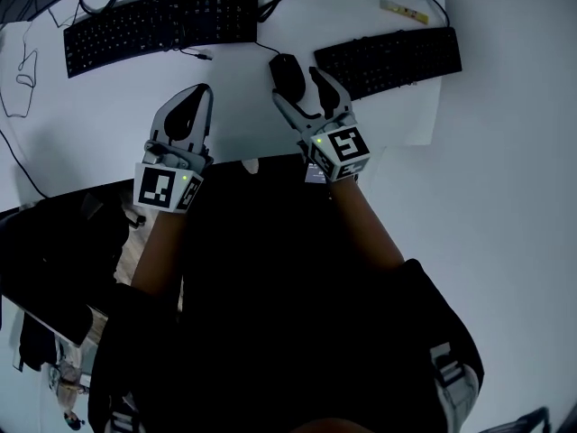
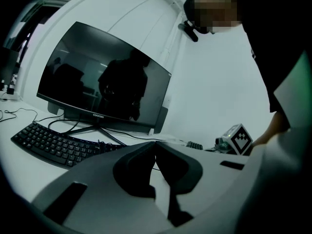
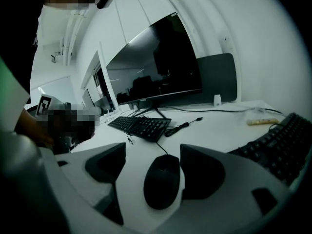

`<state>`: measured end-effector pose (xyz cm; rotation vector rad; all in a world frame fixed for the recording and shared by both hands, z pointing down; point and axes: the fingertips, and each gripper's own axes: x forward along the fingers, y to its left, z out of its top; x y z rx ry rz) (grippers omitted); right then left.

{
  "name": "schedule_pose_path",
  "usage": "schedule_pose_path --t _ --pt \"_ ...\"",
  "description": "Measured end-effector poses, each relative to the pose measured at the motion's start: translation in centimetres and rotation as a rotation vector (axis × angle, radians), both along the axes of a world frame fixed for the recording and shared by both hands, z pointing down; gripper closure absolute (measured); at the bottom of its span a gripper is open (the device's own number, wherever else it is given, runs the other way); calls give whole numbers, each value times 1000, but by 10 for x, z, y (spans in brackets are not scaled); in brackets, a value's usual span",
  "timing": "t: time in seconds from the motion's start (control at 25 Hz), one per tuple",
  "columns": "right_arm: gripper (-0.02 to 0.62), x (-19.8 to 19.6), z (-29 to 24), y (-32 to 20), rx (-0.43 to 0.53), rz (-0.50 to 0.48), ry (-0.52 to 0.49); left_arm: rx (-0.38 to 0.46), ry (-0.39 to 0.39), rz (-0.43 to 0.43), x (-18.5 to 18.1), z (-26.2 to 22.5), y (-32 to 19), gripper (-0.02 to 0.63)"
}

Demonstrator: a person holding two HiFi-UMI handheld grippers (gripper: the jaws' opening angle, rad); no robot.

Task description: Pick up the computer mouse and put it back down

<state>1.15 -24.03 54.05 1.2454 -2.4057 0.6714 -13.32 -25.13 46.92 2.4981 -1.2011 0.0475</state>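
Observation:
A black corded computer mouse [image 1: 287,72] lies on the white desk [image 1: 90,124] between two keyboards. My right gripper [image 1: 297,84] reaches over it from the near side, jaws open. In the right gripper view the mouse [image 3: 162,180] sits flat on the desk between the two dark pads. The right pad [image 3: 202,172] is close beside it and the left pad [image 3: 105,162] stands well apart. My left gripper [image 1: 200,93] hovers over bare desk to the left of the mouse. Its jaws meet at the tips [image 2: 155,145] with nothing between them.
One black keyboard [image 1: 162,21] lies at the back left and a second black keyboard [image 1: 388,59] just right of the mouse. A dark monitor [image 2: 102,82] stands behind the left keyboard. Cables trail over the desk's left side, and a small yellowish strip [image 1: 403,10] lies at the back right.

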Motion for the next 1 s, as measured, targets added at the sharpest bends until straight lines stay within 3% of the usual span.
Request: schedule_pose_path --t 0.28,0.64,1.0 --pt "255 5 36 -2 -74 75 70 -4 20 109 17 13 0 609" --pt "255 2 61 -8 -128 82 119 4 -4 146 20 26 -5 609" --pt "255 1 82 -7 -177 63 197 12 17 121 9 31 -6 609"
